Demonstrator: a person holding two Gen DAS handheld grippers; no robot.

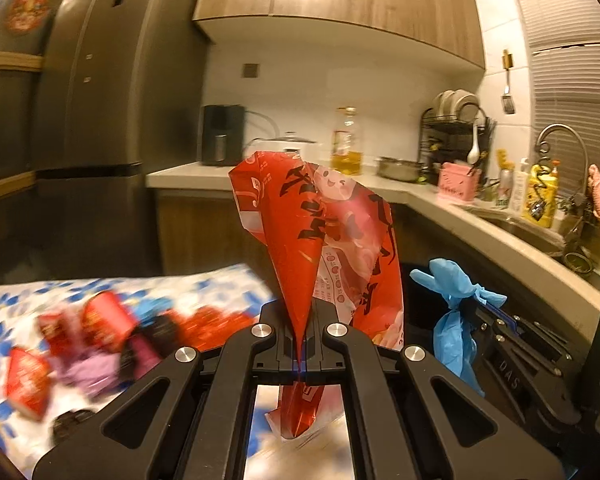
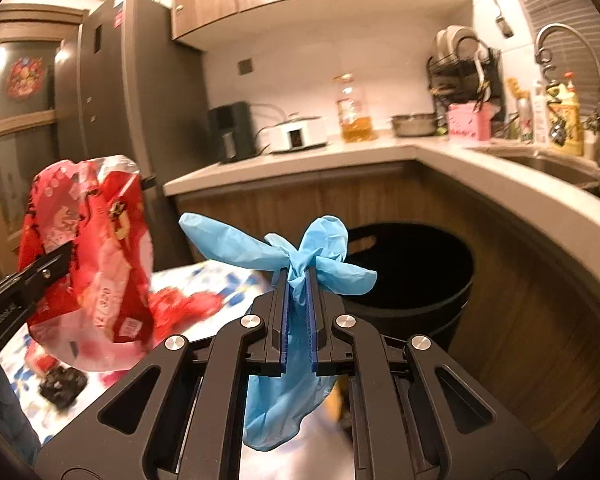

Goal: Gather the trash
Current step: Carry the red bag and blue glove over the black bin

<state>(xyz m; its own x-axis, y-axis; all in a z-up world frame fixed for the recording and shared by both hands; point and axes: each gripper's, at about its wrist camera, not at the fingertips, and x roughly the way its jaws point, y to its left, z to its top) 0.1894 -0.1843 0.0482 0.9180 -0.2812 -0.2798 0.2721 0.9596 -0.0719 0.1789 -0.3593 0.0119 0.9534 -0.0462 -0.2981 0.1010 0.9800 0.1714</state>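
Two tools up, both clamped on trash. Left tool (image 1: 300, 340), lower centre of left view, pinched tight on one red wrapper (image 1: 320, 232) standing up mid-frame. Right tool (image 2: 299, 312), lower centre of right view, closed on one blue glove (image 2: 300, 256), glove fingers splayed above, cuff dangling below. One black bin (image 2: 412, 272) right of centre, just behind glove. Floral table (image 1: 28, 300) lower left with blurred red and purple wrappers (image 1: 80, 344), count unclear.

"DAS" – on the right hand-held gripper (image 1: 460, 304); wrapper (image 1: 324, 240) lettering – unreadable.
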